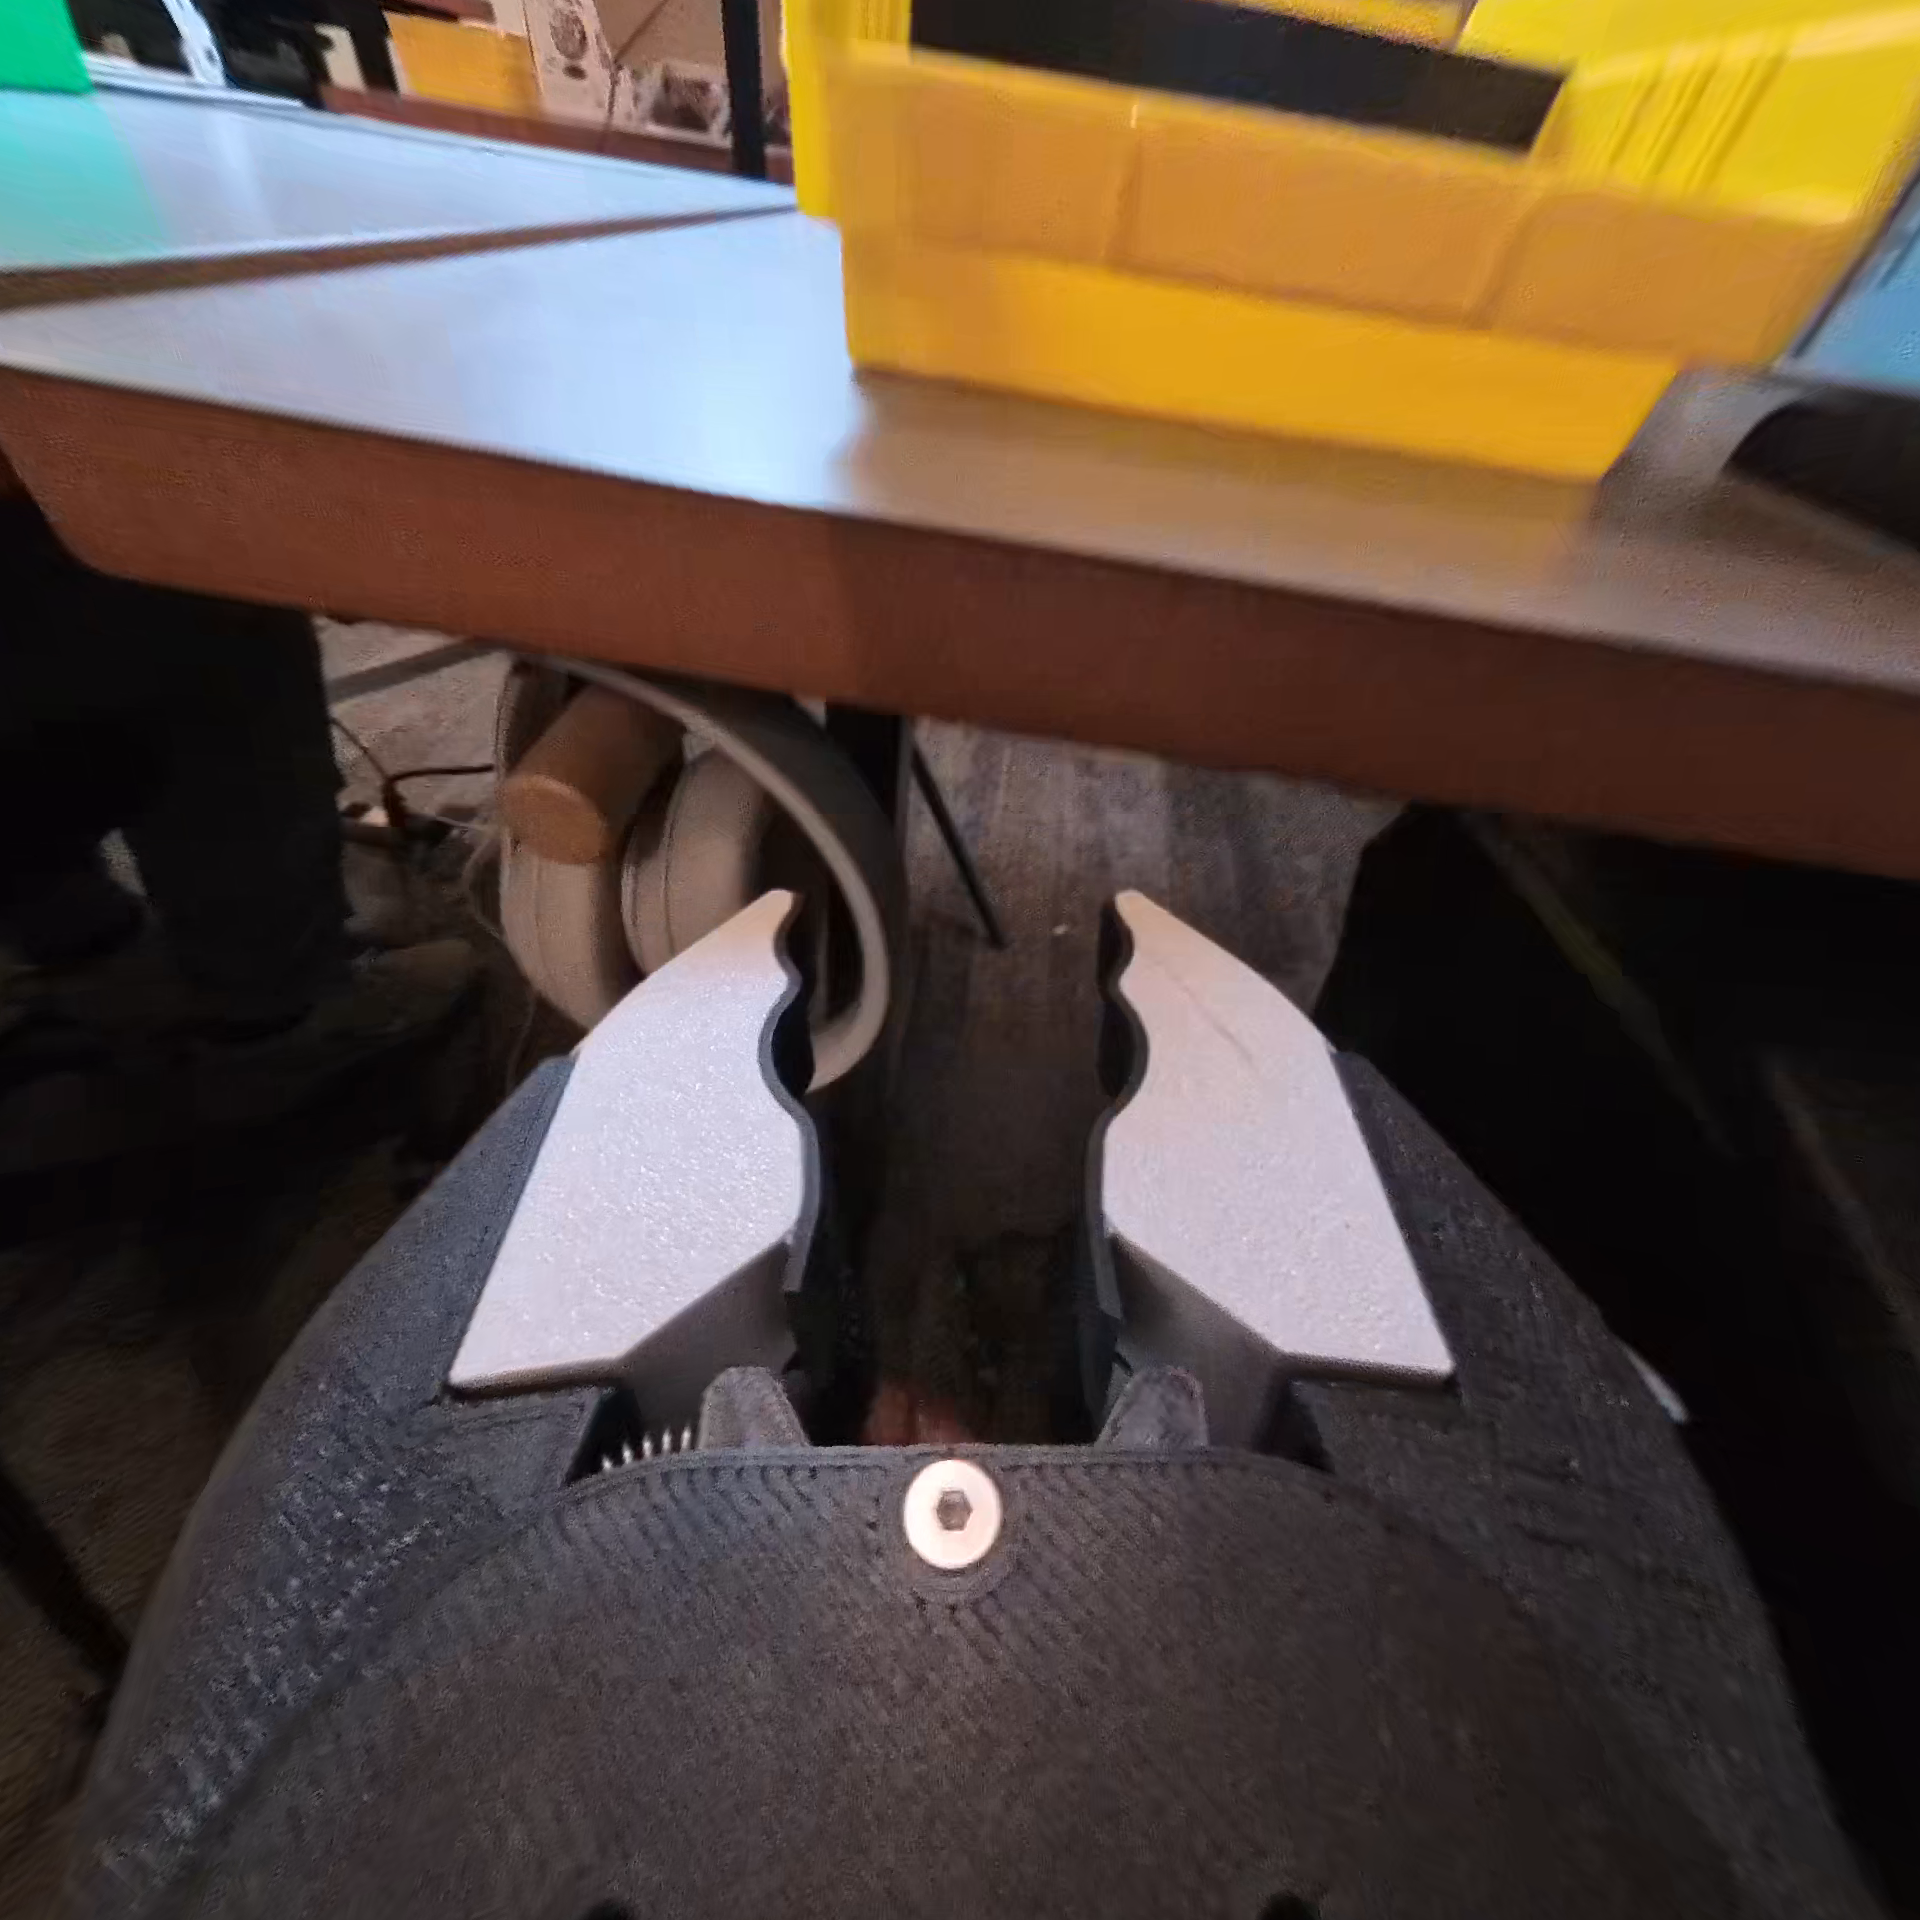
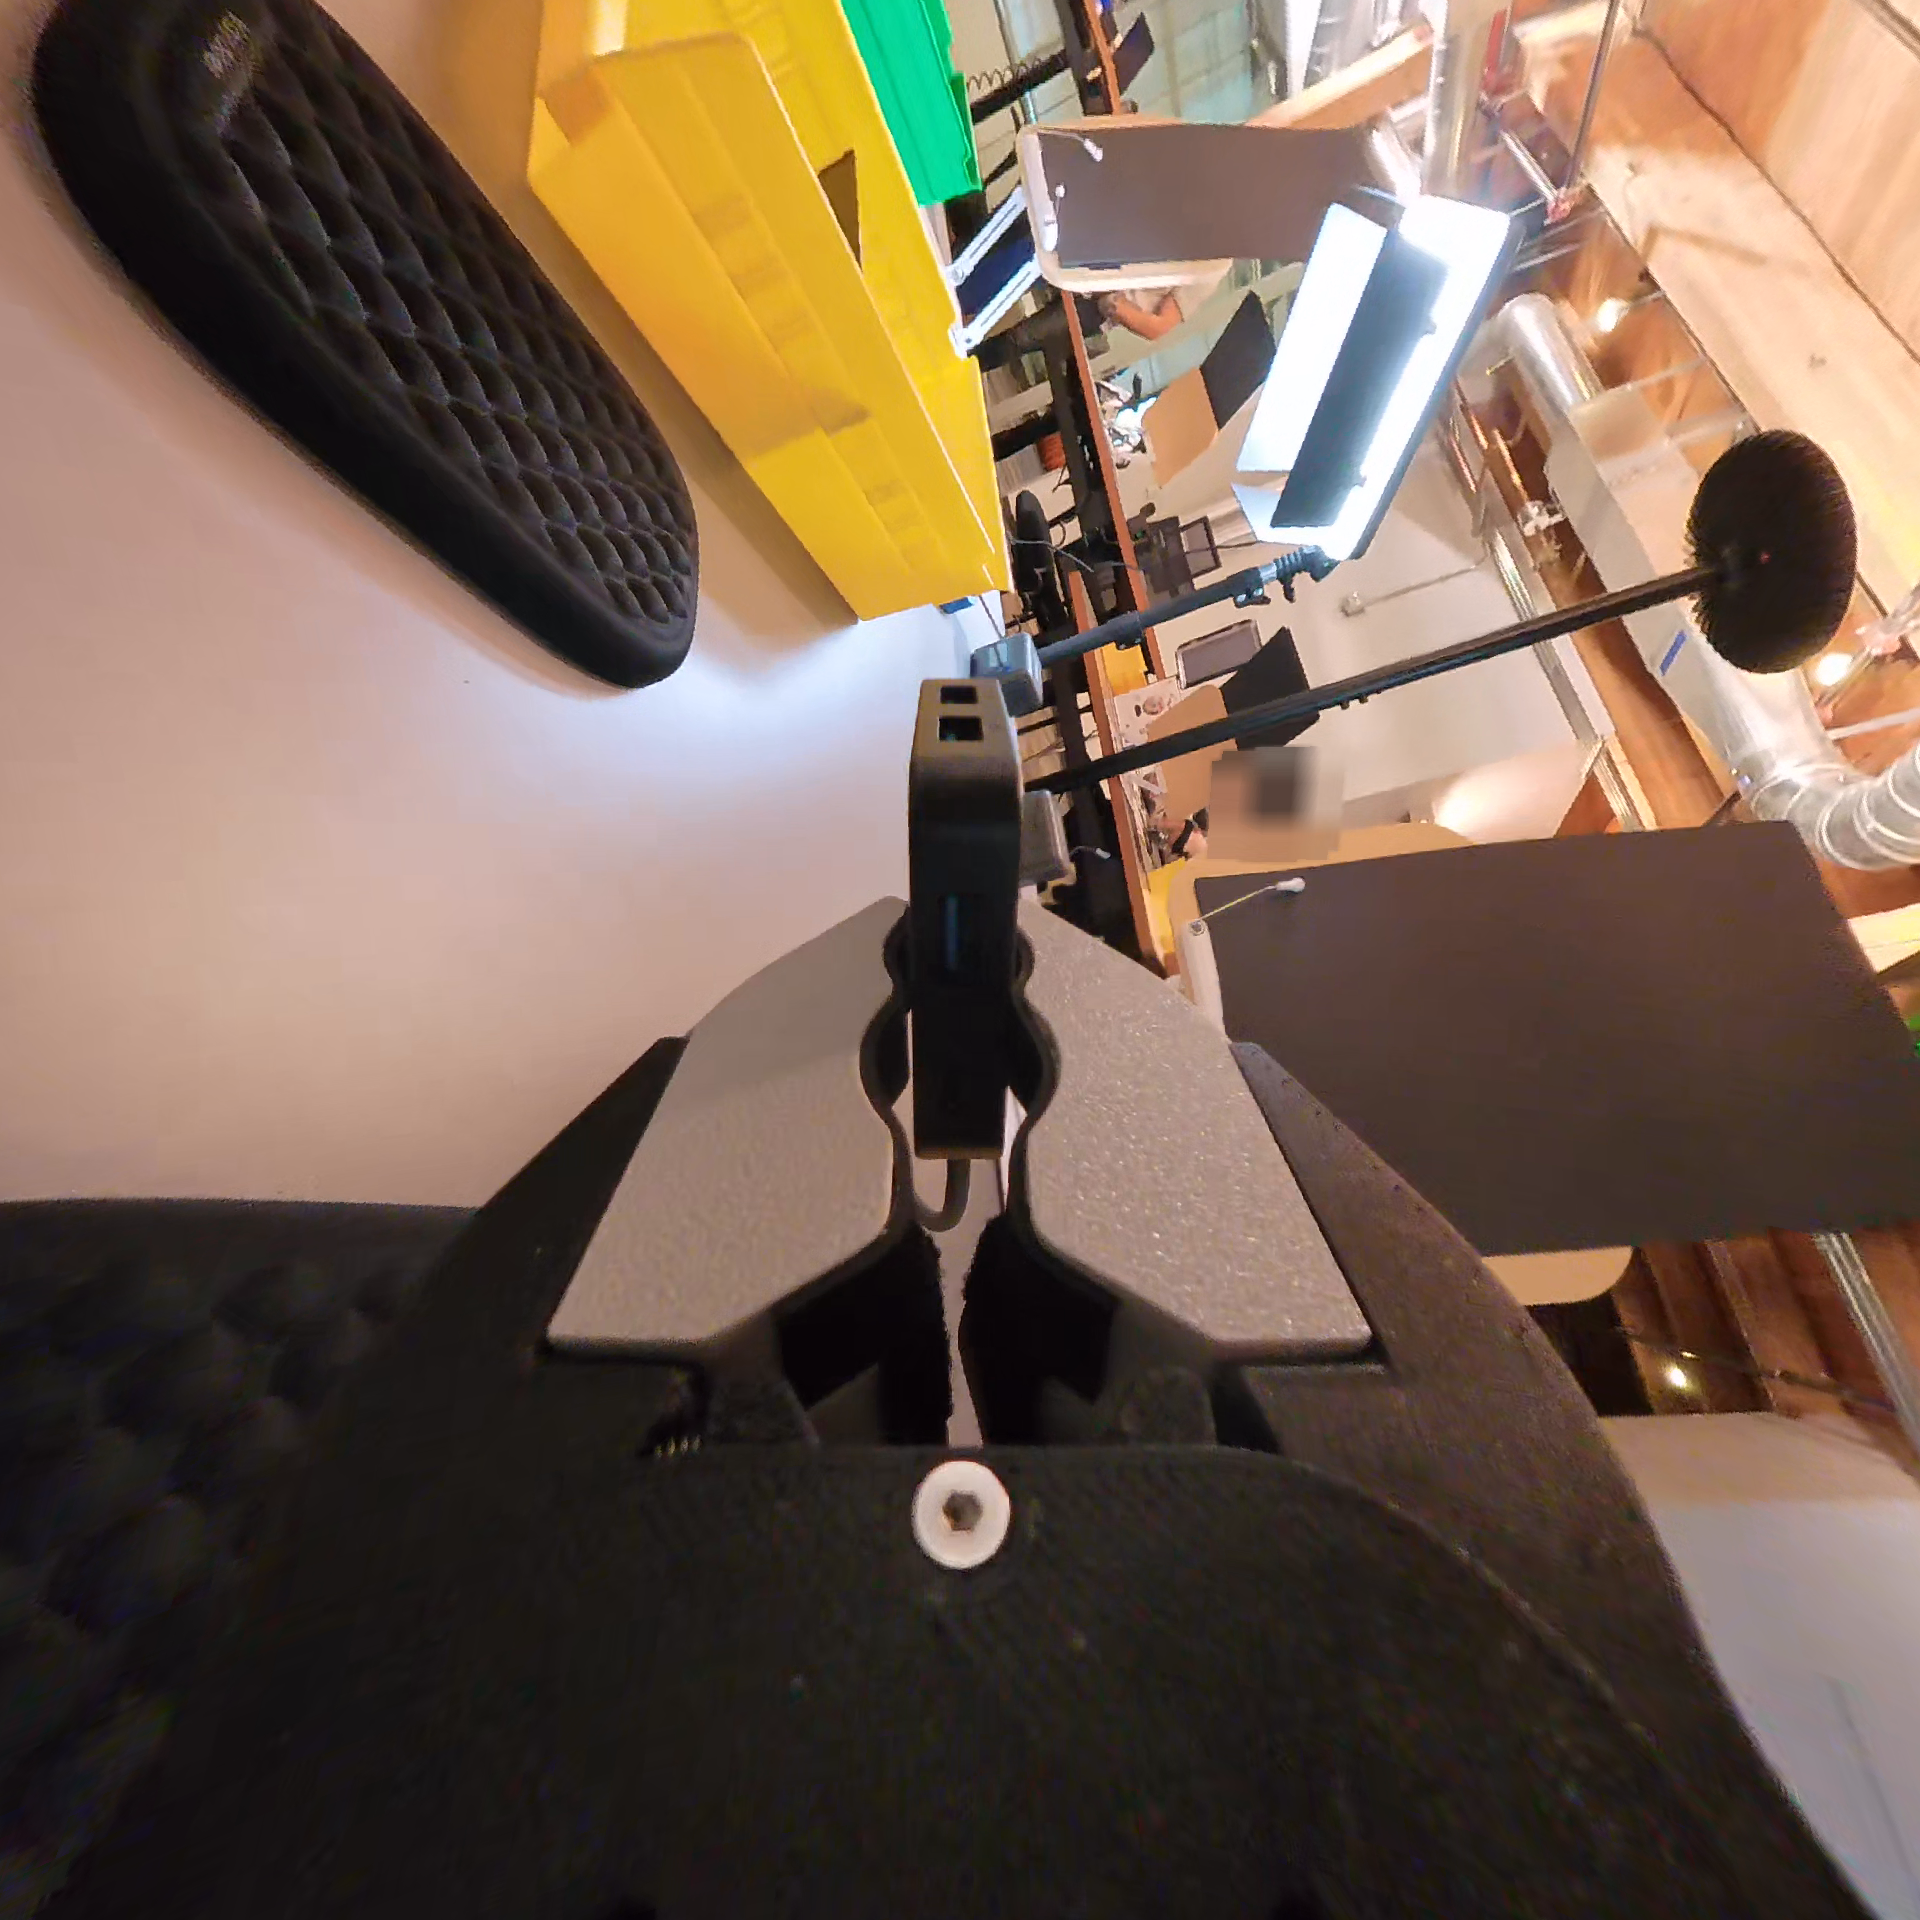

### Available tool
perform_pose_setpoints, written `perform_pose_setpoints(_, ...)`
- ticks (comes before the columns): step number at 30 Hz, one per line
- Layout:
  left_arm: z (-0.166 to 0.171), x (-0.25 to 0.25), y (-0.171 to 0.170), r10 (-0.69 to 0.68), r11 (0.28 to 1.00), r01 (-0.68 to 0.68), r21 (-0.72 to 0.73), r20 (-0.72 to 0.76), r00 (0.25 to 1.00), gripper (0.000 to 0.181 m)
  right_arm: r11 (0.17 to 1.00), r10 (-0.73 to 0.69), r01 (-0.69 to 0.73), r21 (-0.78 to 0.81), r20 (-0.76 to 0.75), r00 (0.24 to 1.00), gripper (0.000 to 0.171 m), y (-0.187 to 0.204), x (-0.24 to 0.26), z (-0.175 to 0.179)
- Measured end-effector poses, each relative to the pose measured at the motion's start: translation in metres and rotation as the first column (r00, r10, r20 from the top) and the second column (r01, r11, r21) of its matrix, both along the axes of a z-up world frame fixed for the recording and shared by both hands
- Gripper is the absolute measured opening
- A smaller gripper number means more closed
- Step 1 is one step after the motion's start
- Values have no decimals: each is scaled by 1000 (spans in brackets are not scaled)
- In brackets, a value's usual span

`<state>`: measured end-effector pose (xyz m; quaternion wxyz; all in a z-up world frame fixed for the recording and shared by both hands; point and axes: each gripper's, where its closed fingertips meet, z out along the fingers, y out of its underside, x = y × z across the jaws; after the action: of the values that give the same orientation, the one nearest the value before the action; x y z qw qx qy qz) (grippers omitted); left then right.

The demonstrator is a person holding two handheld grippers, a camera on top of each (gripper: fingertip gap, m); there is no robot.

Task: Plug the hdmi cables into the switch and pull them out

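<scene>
Right gripper (image 2: 961, 971): dark printed body with a silver hex screw, grey fingers (image 2: 769, 1132); its jaws are clamped on the switch, and the view is rolled on its side.
Switch (image 2: 961, 831): slim black box held edge-on between the jaws, sticking out past the fingertips; two small square ports show at its far end and a blue port on the narrow edge facing the camera.
Switch lead (image 2: 951, 1205): short grey cable leaving the near end of the switch, down in the gap between the jaws.
Left gripper (image 1: 951, 914): same build; its jaws stand apart with nothing between them, held below the edge of the surface and pointing under it.
Surface (image 1: 520, 343): pale top with a brown front edge.
Yellow bin (image 1: 1247, 239): stands on the surface near its front edge, blurred in the left wrist view.
Black mat (image 2: 364, 322): oval honeycomb-textured pad lying on the surface beside the yellow bin.
Green bin (image 2: 914, 94): just behind the yellow bin.
HDMI cables: not identifiable in either view.
</scene>
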<state>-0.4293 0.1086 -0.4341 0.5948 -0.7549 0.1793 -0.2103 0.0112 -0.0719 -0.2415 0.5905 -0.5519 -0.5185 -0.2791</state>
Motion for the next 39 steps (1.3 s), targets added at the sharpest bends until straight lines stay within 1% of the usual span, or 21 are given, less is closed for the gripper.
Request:
perform_pose_setpoints(2,-27,-7,-2,29,1000,-30,0,-64,998,54,1000,-7,7,-14,9,1000,14,4,0,-3)
perform_pose_setpoints(4,-46,-13,-3,53,998,-54,-32,-37,998,55,1000,-3,3,-30,6,1000,14,7,-1,-4)
perform_pose_setpoints(6,-65,-13,-9,29,996,-33,-80,-48,998,57,999,4,-4,-54,0,1000,14,9,-3,-6)
perform_pose_setpoints(11,-110,-6,-28,-22,989,0,-149,-145,989,59,994,0,-3,-105,-27,1000,14,11,-6,-12)
perform_pose_setpoints(14,-138,2,-43,-47,983,22,-181,-135,990,59,994,-47,39,-97,-83,995,14,16,-3,-19)
perform_pose_setpoints(16,-159,6,-52,-60,978,35,-206,-118,991,59,993,-94,88,-84,-78,993,14,20,1,-29)
perform_pose_setpoints(19,-198,10,-64,-90,968,61,-243,-112,990,59,983,-169,167,-70,-21,985,14,20,6,-51)
perform_pose_setpoints(22,-244,19,-71,-142,955,104,-277,-124,982,58,977,-191,187,-103,-29,981,14,17,3,-74)
perform_pose_setpoints(25,-290,42,-75,-256,932,205,-299,-144,956,58,972,-195,184,-144,-68,978,15,16,-2,-93)
perform_pose_setpoints(27,-322,61,-72,-347,903,282,-324,-161,924,57,971,-192,186,-151,-28,981,15,17,-4,-100)
perform_pose_setpoints(29,-358,78,-60,-389,883,310,-352,-181,903,57,965,-208,199,-172,-33,978,15,19,-3,-103)
perform_pose_setpoints(33,-432,113,-20,-415,863,324,-388,-178,892,54,955,-249,236,-177,-52,967,15,25,3,-105)
perform_pose_setpoints(36,-488,140,7,-464,831,364,-420,-165,870,44,941,-291,282,-189,-26,956,15,31,7,-110)
perform_pose_setpoints(37,-506,147,13,-500,813,386,-435,-182,847,44,936,-303,294,-194,-18,953,15,33,8,-111)
perform_pose_setpoints(39,-539,155,30,-541,801,381,-462,-285,791,44,925,-329,320,-204,-10,944,15,35,11,-113)
